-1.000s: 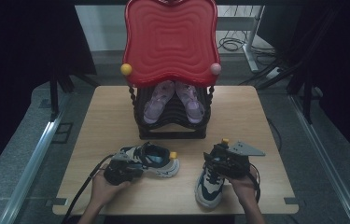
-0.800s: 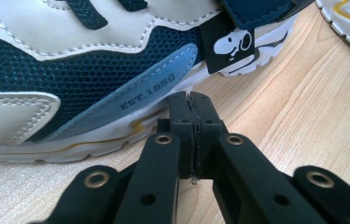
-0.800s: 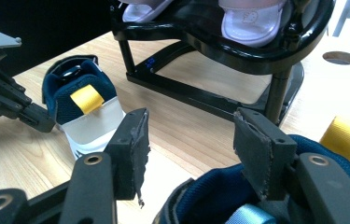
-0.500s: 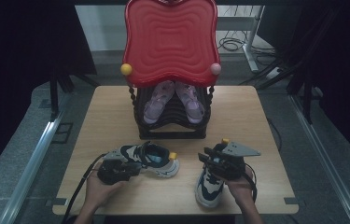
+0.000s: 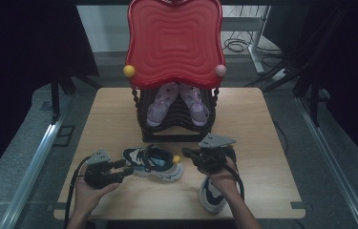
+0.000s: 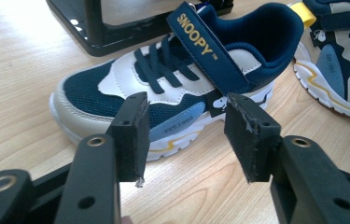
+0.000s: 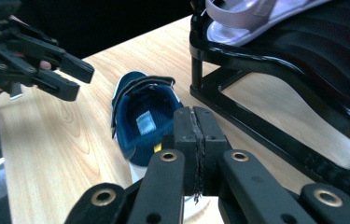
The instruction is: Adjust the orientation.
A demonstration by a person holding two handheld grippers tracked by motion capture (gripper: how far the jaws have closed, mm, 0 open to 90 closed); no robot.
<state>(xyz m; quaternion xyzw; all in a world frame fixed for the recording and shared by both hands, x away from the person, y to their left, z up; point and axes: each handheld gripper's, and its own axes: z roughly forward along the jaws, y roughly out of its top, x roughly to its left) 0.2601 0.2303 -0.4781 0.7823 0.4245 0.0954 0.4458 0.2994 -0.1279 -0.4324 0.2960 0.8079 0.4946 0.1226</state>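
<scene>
While its jaws part, left tool [image 5: 128, 170] level beside sneaker [image 5: 153, 163].

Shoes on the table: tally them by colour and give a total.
Navy and white sneakers: 2, one lying crosswise, one under the right gripper
Lilac sandals on the black rack: 2
Total: 4 shoes
</scene>
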